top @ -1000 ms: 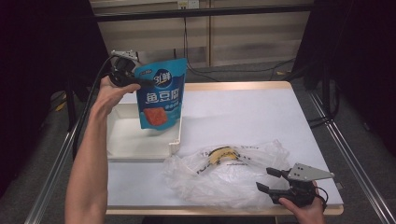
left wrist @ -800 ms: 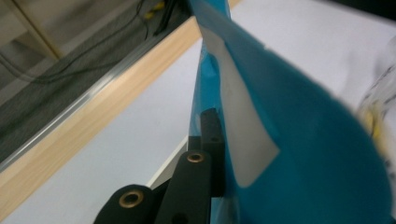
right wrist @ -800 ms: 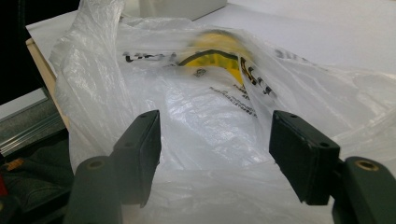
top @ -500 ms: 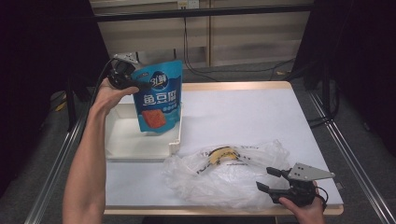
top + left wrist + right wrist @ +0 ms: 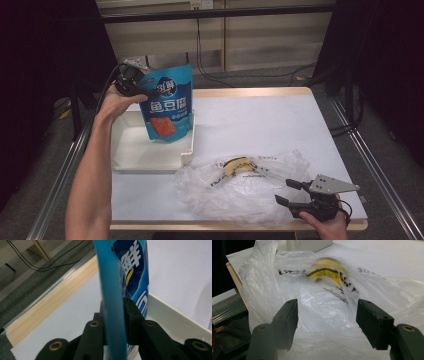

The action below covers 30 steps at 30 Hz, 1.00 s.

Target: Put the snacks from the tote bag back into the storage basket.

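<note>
A blue snack pouch [image 5: 167,102] with white characters and an orange panel hangs upright over the white tray [image 5: 131,150]. My left gripper [image 5: 134,82] is shut on the pouch's upper left edge; in the left gripper view the pouch [image 5: 117,290] is pinched edge-on between both jaws. A crumpled clear plastic bag [image 5: 240,182] with a yellow and black print lies on the table front. My right gripper [image 5: 287,192] stands open at the bag's right front edge. In the right gripper view the bag [image 5: 322,300] spreads between and beyond the two parted jaws.
The white table [image 5: 260,120] has a wooden edge strip at the back and front. Metal rails run along both sides. Cables lie on the grey floor behind the table. The tray sits at the table's left side.
My left gripper has carried the pouch slightly left and down over the tray. The right gripper and the bag have stayed put.
</note>
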{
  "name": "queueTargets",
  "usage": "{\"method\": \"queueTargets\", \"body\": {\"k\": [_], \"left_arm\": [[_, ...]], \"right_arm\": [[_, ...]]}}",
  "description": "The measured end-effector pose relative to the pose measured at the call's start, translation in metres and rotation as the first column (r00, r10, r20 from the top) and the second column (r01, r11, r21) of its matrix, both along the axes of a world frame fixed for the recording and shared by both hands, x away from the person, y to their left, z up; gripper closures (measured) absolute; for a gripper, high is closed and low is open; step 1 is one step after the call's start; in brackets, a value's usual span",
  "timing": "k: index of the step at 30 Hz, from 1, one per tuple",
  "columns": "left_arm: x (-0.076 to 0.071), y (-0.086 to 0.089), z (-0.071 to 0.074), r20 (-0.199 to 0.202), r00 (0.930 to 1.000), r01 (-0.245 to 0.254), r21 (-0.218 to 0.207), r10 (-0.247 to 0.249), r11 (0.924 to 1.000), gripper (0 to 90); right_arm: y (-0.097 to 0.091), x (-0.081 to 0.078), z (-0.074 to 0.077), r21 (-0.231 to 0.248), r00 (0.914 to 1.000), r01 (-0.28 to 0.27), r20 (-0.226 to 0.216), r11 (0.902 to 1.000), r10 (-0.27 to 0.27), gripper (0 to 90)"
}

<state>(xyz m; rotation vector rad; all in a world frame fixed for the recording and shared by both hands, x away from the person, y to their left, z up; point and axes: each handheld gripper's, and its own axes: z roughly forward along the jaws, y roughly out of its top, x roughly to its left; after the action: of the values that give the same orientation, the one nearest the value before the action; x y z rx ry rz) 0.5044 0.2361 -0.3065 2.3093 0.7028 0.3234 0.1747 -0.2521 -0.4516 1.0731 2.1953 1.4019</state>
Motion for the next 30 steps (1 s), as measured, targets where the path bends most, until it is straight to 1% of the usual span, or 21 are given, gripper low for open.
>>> {"method": "queueTargets", "body": {"k": [1,2,6,8,10,12,14,15,17,18,19,20,21,22,23,24,25,26,27,29,30], "left_arm": [[0.0,0.001,-0.001,0.008,0.9997,-0.025,-0.001,0.025,0.9997,73.4],[-0.001,0.001,-0.002,0.003,0.9988,-0.048,-0.009,0.048,0.9988,68.4],[0.0,0.004,-0.006,-0.003,0.9961,-0.088,0.0,0.088,0.9961,55.9],[0.001,0.002,-0.009,0.0,0.9923,-0.124,0.024,0.124,0.992,49.1],[0.001,0.004,-0.009,-0.009,0.9907,-0.135,0.015,0.135,0.9907,45.7],[0.001,0.004,-0.01,-0.003,0.9888,-0.149,0.008,0.149,0.9888,41.4],[0.001,0.006,-0.01,-0.012,0.989,-0.147,-0.006,0.147,0.9891,36.7],[0.001,0.006,-0.011,-0.024,0.9889,-0.147,-0.028,0.147,0.9887,36.1],[0.0,0.005,-0.011,-0.018,0.9892,-0.146,-0.032,0.146,0.9888,34.1],[0.0,0.004,-0.011,-0.023,0.9896,-0.143,-0.034,0.142,0.9892,34.2],[0.0,0.002,-0.011,-0.02,0.9876,-0.156,-0.044,0.156,0.9867,34.3],[0.001,0.002,-0.011,-0.02,0.9875,-0.157,-0.037,0.156,0.9869,34.2],[0.001,0.0,-0.012,-0.017,0.9875,-0.157,-0.053,0.157,0.9861,33.8],[0.001,-0.002,-0.012,-0.011,0.988,-0.155,-0.039,0.154,0.9872,34.2],[0.0,-0.005,-0.013,0.004,0.9856,-0.169,-0.028,0.169,0.9853,33.8],[0.001,-0.006,-0.013,0.002,0.9878,-0.156,-0.01,0.156,0.9878,31.6],[0.0,-0.006,-0.014,0.004,0.9877,-0.157,-0.005,0.157,0.9877,29.6],[0.0,-0.005,-0.014,-0.006,0.9875,-0.158,-0.013,0.158,0.9874,27.8],[-0.001,-0.004,-0.015,-0.022,0.9873,-0.158,-0.038,0.157,0.9867,26.8],[-0.002,-0.004,-0.014,-0.02,0.99,-0.14,-0.018,0.14,0.99,26.4],[-0.003,-0.004,-0.014,-0.016,0.9898,-0.142,-0.025,0.141,0.9896,25.1]], "right_arm": [[0.0,0.0,0.0,0.0,1.0,0.0,0.001,1.0,0.0,34.7],[0.0,0.0,0.0,0.001,1.0,0.001,0.0,1.0,-0.001,34.8],[0.001,0.001,0.0,-0.001,1.0,-0.006,0.0,1.0,0.006,34.8],[0.002,0.001,0.0,-0.004,1.0,-0.003,-0.002,1.0,0.003,34.7],[0.002,0.001,0.0,-0.004,1.0,-0.006,-0.004,1.0,0.006,34.7],[0.002,0.001,0.0,-0.003,1.0,-0.007,0.0,1.0,0.007,34.8],[0.002,0.001,0.0,-0.003,1.0,-0.005,0.002,1.0,0.005,34.7],[0.001,0.001,0.0,0.0,1.0,-0.006,0.001,1.0,0.006,34.7],[0.001,0.0,0.001,0.0,1.0,-0.002,0.001,1.0,0.002,34.7],[0.001,0.0,0.001,0.002,1.0,0.0,0.003,1.0,0.0,34.7],[0.001,0.0,0.001,0.003,1.0,0.0,0.003,1.0,0.0,34.7],[0.001,0.0,0.001,0.002,1.0,-0.002,0.002,1.0,0.002,34.7],[0.001,0.0,0.001,0.002,1.0,-0.002,0.002,1.0,0.002,34.7],[0.001,0.0,0.001,0.002,1.0,-0.002,0.003,1.0,0.002,34.7],[0.001,0.0,0.001,0.002,1.0,-0.002,0.005,1.0,0.002,34.7],[0.001,0.0,0.001,0.003,1.0,-0.001,0.005,1.0,0.001,34.7],[0.0,0.0,0.001,0.002,1.0,0.0,0.003,1.0,0.0,34.7],[0.0,0.0,0.001,0.001,1.0,-0.002,0.005,1.0,0.002,34.7],[0.0,-0.001,0.001,0.0,1.0,-0.003,0.006,1.0,0.003,34.7],[-0.001,0.0,0.001,0.001,1.0,-0.001,0.005,1.0,0.001,34.7],[-0.001,0.0,0.001,0.003,1.0,0.0,0.006,1.0,0.0,34.7]]}}
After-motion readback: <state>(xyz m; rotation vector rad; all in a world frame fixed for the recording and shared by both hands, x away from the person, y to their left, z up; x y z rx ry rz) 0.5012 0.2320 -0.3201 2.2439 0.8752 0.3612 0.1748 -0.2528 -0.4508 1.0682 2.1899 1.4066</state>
